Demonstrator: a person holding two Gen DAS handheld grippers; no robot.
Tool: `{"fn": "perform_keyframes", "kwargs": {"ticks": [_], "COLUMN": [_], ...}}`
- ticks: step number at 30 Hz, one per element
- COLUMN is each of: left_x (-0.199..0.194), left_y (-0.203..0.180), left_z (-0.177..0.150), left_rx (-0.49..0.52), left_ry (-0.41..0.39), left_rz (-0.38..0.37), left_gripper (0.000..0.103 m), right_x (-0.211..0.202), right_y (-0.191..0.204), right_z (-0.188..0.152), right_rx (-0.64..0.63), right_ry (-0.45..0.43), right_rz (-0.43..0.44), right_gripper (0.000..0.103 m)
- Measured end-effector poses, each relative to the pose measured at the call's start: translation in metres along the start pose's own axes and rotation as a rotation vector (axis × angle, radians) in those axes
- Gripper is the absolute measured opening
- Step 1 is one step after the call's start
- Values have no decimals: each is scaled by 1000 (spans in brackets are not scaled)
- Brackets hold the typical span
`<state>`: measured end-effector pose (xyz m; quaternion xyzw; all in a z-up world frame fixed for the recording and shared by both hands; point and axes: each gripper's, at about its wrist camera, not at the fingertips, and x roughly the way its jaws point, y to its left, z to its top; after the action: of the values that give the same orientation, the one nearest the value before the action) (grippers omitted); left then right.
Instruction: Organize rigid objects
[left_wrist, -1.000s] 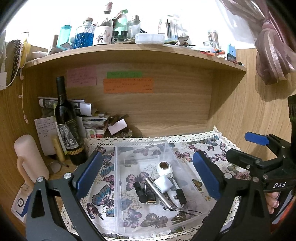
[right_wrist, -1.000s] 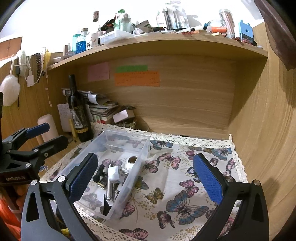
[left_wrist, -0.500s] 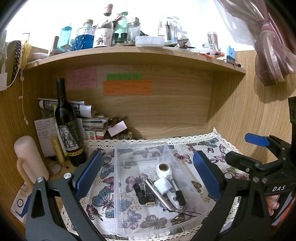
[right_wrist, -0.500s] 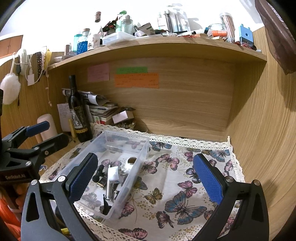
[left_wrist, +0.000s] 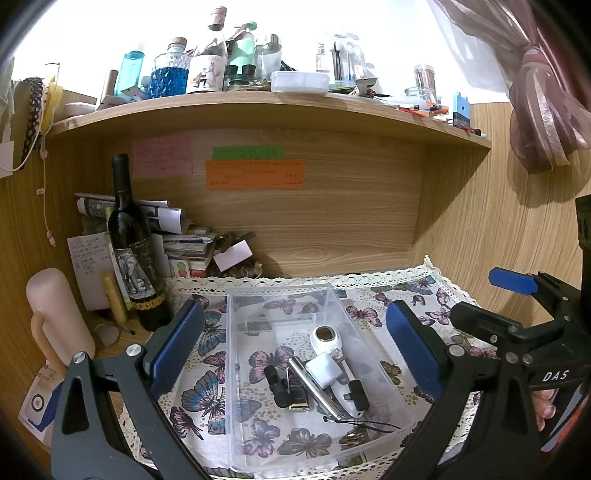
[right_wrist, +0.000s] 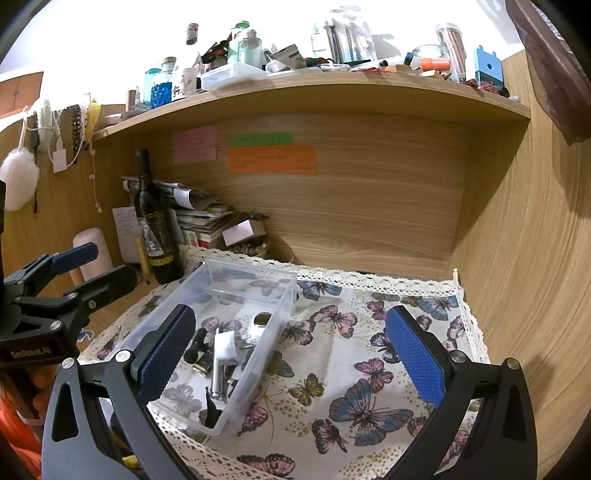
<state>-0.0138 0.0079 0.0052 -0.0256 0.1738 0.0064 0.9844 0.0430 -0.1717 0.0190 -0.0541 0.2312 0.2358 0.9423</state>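
Butterfly-cloth surface (right_wrist: 369, 369): small items lay gathered in clear bin (left_wrist: 280, 299); both hand-held grippers (left_wrist: 295, 343) (right_wrist: 291, 350) spread, empty; sorting possibly complete.

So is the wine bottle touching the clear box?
Apart. The left wrist view shows a strip of butterfly cloth between the wine bottle and the clear box.

You can read white letters "DAS" on the black body of your right gripper (left_wrist: 550, 376), seen from the left wrist. Your left gripper (right_wrist: 29, 352) carries "GenRobot.AI" in grey. The writing on the pink, green and orange paper notes (left_wrist: 255, 173) on the wooden back panel is too small to read.
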Motion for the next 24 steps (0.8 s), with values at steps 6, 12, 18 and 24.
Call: {"fn": "perform_keyframes", "kwargs": {"ticks": [6, 12, 18, 24], "left_x": [1, 1, 2, 2], "left_y": [-1, -1, -3, -5], "left_z": [1, 1, 1, 2], "left_rx": [5, 5, 6, 5], "left_ry": [1, 0, 1, 0], "left_rz": [-1, -2, -6, -9], "left_gripper": [101, 101, 101, 101], "right_x": [0, 1, 1, 0], "right_y": [1, 2, 2, 1], "right_z": [-1, -1, -1, -1], "right_rx": [-7, -17, -16, -4], "right_ry": [4, 3, 4, 0], "right_rz": [4, 7, 10, -4], "right_gripper": [103, 103, 103, 103]}}
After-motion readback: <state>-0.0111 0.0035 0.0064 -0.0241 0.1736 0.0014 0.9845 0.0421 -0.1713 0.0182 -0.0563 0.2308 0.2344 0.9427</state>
